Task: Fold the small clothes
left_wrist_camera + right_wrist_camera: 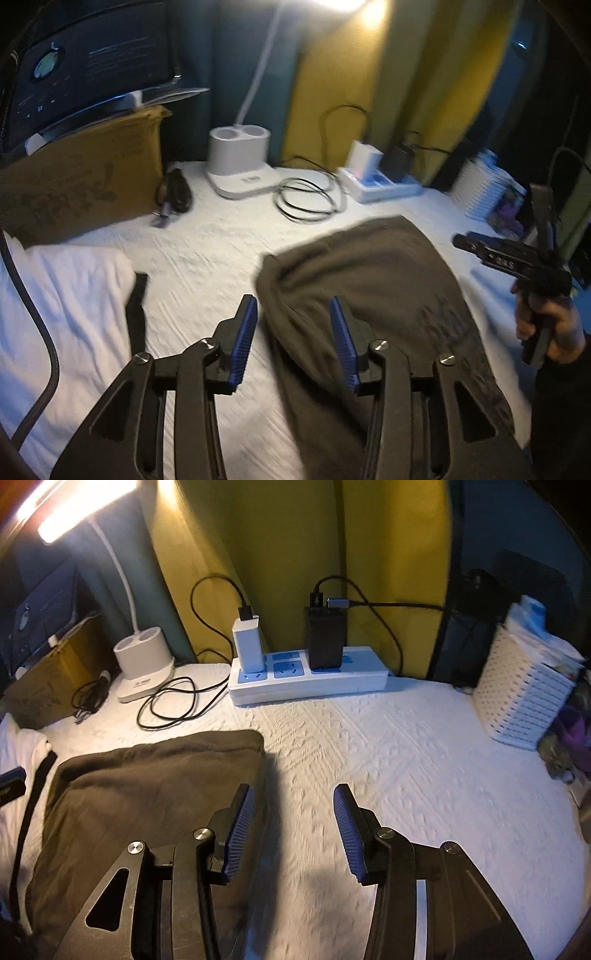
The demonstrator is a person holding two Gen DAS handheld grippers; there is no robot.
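Note:
A dark olive-brown garment lies folded on the white textured bedcover. In the left wrist view my left gripper hovers over the garment's left edge, open, with nothing pressed between its blue pads. My right gripper shows at the far right, held by a hand. In the right wrist view my right gripper is open above the bare bedcover, just right of the garment. The left finger overlaps the garment's right edge. A tip of the left gripper shows at the left border.
A white cloth with a black strip lies at the left. Behind stand a cardboard box, a lamp base, coiled cables, a power strip with chargers and a white basket.

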